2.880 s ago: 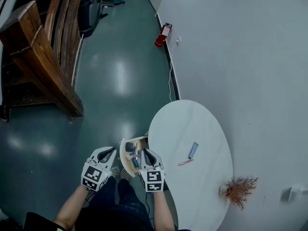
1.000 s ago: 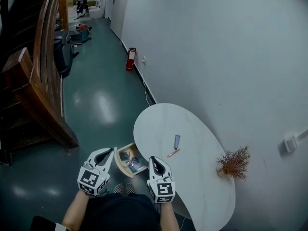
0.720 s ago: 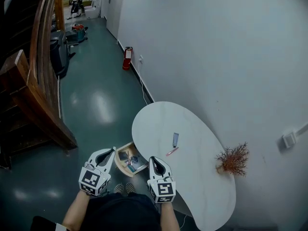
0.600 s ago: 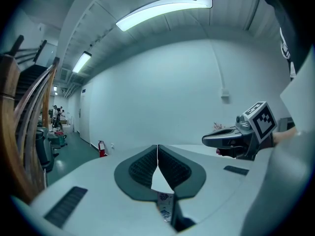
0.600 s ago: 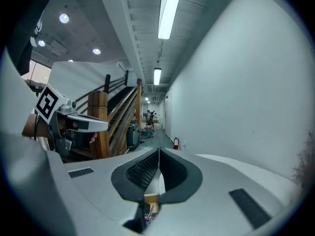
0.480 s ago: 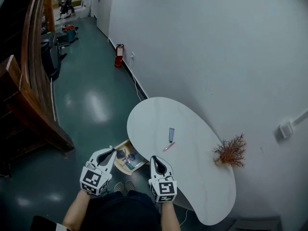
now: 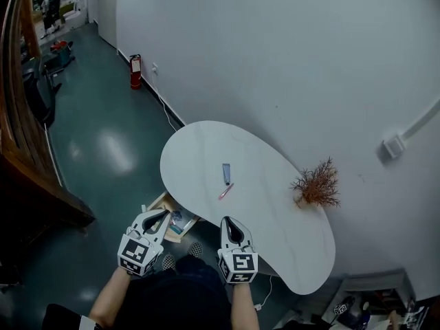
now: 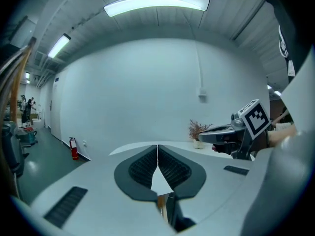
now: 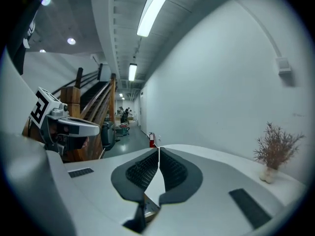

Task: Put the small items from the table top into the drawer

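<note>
White oval table top [image 7: 275,239] carries two small items ahead of both grippers: a grey-blue flat stick [image 7: 225,173] and a pink pen-like piece [image 7: 226,190], lying just beside each other. Both look light, rigid and slender, and may skid on the smooth top. They are best pinched across the middle. The open drawer [image 7: 157,202] sits just beyond the left gripper [image 7: 159,216]. The right gripper [image 7: 229,221] hovers at the table's near edge. Both jaw pairs are closed tip to tip and empty.

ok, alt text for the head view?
Seen from steeply above, the left hand-held gripper and right hand-held gripper hover by the near edge of a white table. On it lie a pink pen, a small blue item and a dried plant; an open drawer holding items sticks out beneath its edge.
</note>
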{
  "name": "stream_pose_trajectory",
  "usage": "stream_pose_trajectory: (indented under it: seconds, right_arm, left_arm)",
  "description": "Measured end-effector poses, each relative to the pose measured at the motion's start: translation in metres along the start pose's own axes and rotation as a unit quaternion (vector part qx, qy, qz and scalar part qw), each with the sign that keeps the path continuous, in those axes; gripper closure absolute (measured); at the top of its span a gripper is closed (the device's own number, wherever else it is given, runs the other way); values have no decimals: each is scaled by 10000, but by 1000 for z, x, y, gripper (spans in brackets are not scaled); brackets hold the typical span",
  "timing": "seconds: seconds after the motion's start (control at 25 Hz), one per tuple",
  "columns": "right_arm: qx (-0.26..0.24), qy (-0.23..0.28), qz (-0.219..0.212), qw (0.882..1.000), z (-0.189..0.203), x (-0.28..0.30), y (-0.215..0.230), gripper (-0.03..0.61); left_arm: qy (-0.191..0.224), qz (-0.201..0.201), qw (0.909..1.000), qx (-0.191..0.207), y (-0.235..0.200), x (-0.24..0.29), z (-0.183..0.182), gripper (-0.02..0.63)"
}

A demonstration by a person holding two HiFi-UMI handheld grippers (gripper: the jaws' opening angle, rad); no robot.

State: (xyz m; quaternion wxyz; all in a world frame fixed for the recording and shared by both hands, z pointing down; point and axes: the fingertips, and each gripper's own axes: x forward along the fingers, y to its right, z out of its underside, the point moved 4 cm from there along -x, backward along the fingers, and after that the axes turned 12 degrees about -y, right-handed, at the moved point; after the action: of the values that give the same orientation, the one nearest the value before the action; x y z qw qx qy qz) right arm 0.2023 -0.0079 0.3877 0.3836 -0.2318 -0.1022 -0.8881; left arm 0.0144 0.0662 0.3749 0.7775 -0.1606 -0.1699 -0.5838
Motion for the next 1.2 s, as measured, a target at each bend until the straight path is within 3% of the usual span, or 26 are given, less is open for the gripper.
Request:
stream_pose_trajectory:
  seconds: [0.36, 1.2]
  right_arm:
    - [231, -292, 339, 9987, 7, 37, 47, 546]
    - [326, -1326, -182, 9905, 35, 194, 148, 546]
  left_arm:
    - [-208, 415, 9989, 74, -9, 70, -16, 594]
    - [-960, 389, 9935, -482, -47, 229, -19, 594]
